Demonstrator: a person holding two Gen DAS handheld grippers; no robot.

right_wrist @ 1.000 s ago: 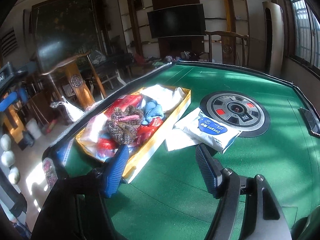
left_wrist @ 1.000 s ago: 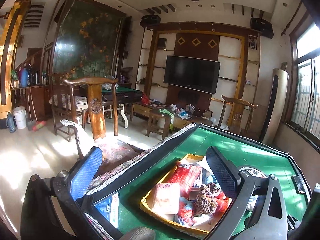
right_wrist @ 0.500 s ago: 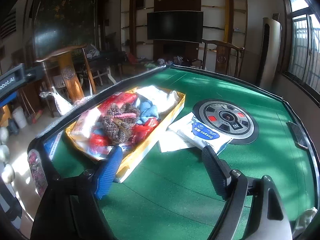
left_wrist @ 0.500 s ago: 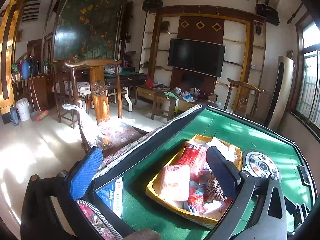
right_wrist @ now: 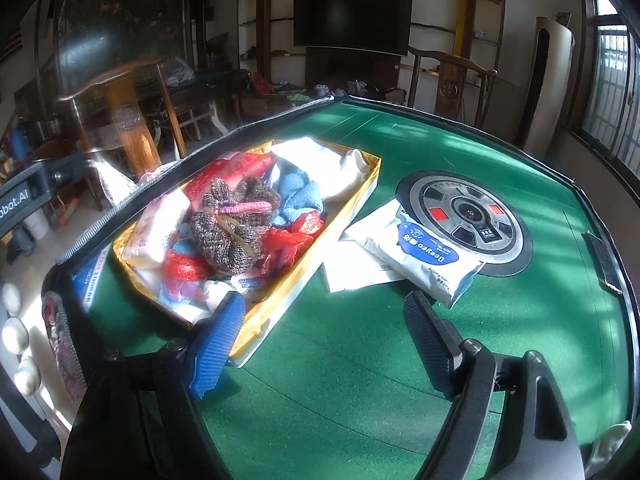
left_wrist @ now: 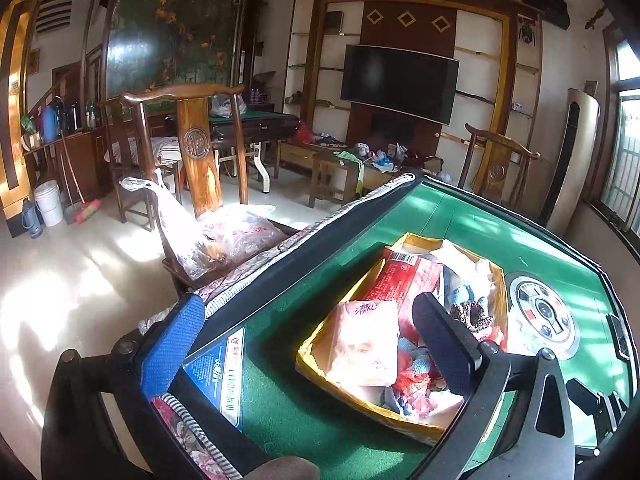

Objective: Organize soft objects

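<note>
A yellow box [right_wrist: 352, 208] on the green table [right_wrist: 360, 360] holds several soft things: a brown knitted piece [right_wrist: 232, 224], blue cloth [right_wrist: 298, 196], red plastic bags [right_wrist: 292, 240], a pink tissue pack [right_wrist: 156, 224] and white cloth [right_wrist: 320, 164]. The box also shows in the left wrist view [left_wrist: 308, 364], with the tissue pack [left_wrist: 364, 344] near its front. A white wet-wipe pack [right_wrist: 420, 248] lies on the table right of the box. My right gripper [right_wrist: 320, 340] is open and empty above the table, near the box's front corner. My left gripper [left_wrist: 308, 344] is open and empty over the table's left edge.
A round grey control panel [right_wrist: 464, 220] is set in the table's middle. A wooden chair [left_wrist: 196, 152] with plastic bags [left_wrist: 224, 240] stands left of the table. A white paper [right_wrist: 356, 272] lies under the wipe pack. A patterned cover [left_wrist: 248, 280] hangs along the table's left rim.
Both grippers have tilted down and risen a little, so the box and table sit more fully in view. Both stay open and empty. Nothing on the table has moved.
</note>
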